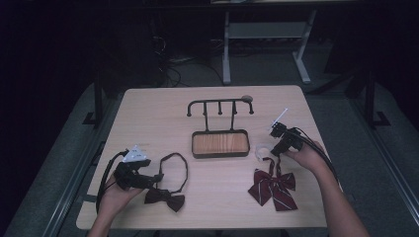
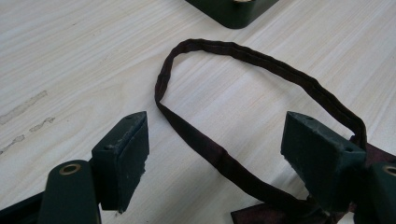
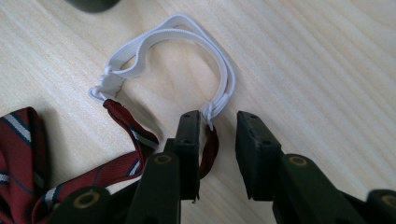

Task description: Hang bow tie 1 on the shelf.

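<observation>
Right hand-held gripper [image 3: 215, 154] is down at the striped red bow tie [image 1: 273, 187], which lies flat on the desk [image 1: 148, 113] near its right front edge. Its jaws are narrowed but not closed: the neck loop, where the white elastic band [image 3: 187, 32] joins the red strap, lies in the gap, and no pad is seen pressing it. Step in hand, as I judge it: pinch that loop for a lift toward the hook stand [image 1: 220, 106]. To do it well, take the strap just below the white joint, square between the pads, so the thin elastic does not slip out sideways, and lift straight so the bow hangs free. Left hand-held gripper [image 2: 215, 158] has its jaws wide apart, straddling the strap of the dark bow tie [image 1: 165, 197] at the left front of the desk, holding nothing. Container: the stand's wooden-floored tray [image 1: 220, 144] at desk centre, with nothing seen in it; no tie hangs on the hooks.
</observation>
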Motion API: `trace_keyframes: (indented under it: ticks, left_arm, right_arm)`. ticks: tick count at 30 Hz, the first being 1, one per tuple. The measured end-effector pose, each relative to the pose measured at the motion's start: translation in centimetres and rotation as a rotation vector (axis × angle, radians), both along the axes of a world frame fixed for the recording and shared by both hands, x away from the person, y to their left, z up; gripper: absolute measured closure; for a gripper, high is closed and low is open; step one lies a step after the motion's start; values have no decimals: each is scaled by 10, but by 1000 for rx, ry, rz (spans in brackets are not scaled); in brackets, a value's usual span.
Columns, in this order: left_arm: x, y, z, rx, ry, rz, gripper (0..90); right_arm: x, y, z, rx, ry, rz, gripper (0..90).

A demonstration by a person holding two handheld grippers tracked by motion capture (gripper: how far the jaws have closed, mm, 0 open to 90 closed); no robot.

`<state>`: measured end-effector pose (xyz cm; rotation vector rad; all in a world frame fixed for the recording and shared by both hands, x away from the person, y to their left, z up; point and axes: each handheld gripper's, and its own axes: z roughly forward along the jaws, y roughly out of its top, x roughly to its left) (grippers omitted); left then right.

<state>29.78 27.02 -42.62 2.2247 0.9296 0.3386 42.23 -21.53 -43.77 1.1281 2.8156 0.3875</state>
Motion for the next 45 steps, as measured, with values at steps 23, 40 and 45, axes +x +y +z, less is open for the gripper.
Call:
trace_keyframes:
  ticks: [23,40,45]
  left_arm:
    - [0,0,1,-5,0,-3,239]
    - [0,0,0,-6,6,-1,239]
    - [0,-1,-1,-7,7,0,239]
  right_arm:
    - [-5,3,1,-32,-9,36,850]
    - [-18,-14,27,112,-8,63,851]
    - [-21,-16,32,115,-1,73,849]
